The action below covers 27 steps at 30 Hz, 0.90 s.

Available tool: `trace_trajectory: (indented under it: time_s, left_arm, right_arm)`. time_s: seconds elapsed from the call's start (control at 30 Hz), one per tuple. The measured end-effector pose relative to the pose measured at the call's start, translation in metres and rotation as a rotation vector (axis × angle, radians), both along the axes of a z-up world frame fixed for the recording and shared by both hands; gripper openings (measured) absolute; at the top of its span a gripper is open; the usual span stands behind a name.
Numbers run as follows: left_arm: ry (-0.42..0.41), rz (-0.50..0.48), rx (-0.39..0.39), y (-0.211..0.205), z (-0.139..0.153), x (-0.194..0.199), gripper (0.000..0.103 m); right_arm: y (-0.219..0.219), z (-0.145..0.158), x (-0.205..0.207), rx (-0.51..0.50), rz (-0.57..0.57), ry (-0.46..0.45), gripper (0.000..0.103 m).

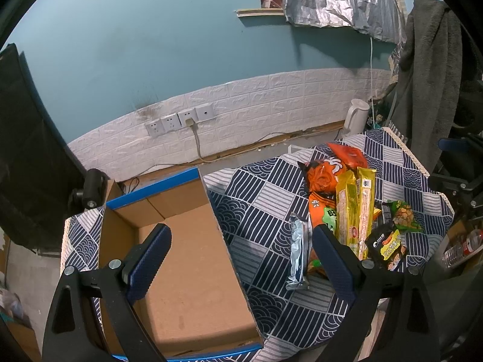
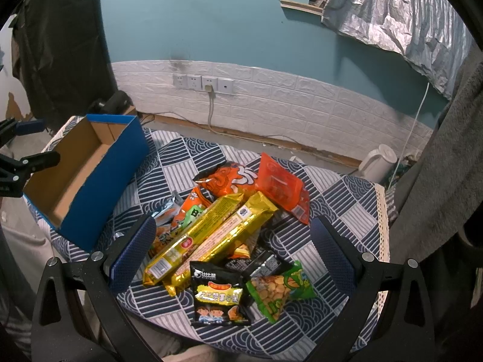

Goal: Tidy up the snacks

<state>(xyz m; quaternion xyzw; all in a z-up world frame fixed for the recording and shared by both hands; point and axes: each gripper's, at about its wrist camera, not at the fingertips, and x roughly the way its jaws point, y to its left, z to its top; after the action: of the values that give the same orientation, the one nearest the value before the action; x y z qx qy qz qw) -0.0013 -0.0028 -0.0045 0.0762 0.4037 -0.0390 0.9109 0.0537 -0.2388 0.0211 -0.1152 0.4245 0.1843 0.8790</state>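
An empty blue cardboard box (image 1: 193, 259) (image 2: 87, 181) stands on the left of a table with a patterned cloth (image 1: 256, 211) (image 2: 341, 235). To its right lies a pile of snacks: two long gold packs (image 1: 354, 211) (image 2: 211, 235), orange bags (image 1: 324, 175) (image 2: 229, 179), a red-orange pouch (image 2: 280, 190), a black packet (image 1: 386, 246) (image 2: 219, 298), a green packet (image 1: 403, 215) (image 2: 280, 289) and a silver-blue bar (image 1: 297, 253). My left gripper (image 1: 241, 232) is open and empty above the box's right wall. My right gripper (image 2: 232, 223) is open and empty above the pile.
A white brick-pattern wall strip with sockets (image 1: 181, 120) (image 2: 203, 83) runs behind the table. A white kettle (image 1: 356, 117) (image 2: 379, 163) stands on the floor. A grey towel (image 1: 428, 75) hangs at the right. A water bottle (image 1: 462, 246) lies off the table's right edge.
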Motion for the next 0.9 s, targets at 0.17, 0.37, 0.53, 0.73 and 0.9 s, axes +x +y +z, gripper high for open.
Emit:
trace_trajectory:
  time_s: [0.17, 0.37, 0.53, 0.73, 0.9]
  left_arm:
    - [0.005, 0.004, -0.006, 0.0004, -0.0017, -0.0005, 0.096]
    - [0.014, 0.004, -0.009, -0.001, -0.0031, -0.0018, 0.096]
    - [0.023, 0.003, -0.014, -0.0002, -0.002, 0.0005, 0.096]
    - [0.024, 0.001, -0.014, -0.0001, -0.0029, 0.0003, 0.096]
    - [0.032, 0.001, -0.015, 0.0003, -0.0041, 0.0009, 0.096]
  right_arm:
    - [-0.0052, -0.0023, 0.0005, -0.002, -0.003, 0.001, 0.1]
    - [-0.0034, -0.0001, 0.0021, -0.002, -0.001, 0.003, 0.1]
    - [-0.0064, -0.0047, 0.0003, -0.008, -0.008, 0.006, 0.1]
    - [-0.0069, -0.005, 0.0004, -0.008, -0.011, 0.009, 0.1]
    - [-0.0071, -0.0048, 0.0008, -0.008, -0.011, 0.011, 0.1]
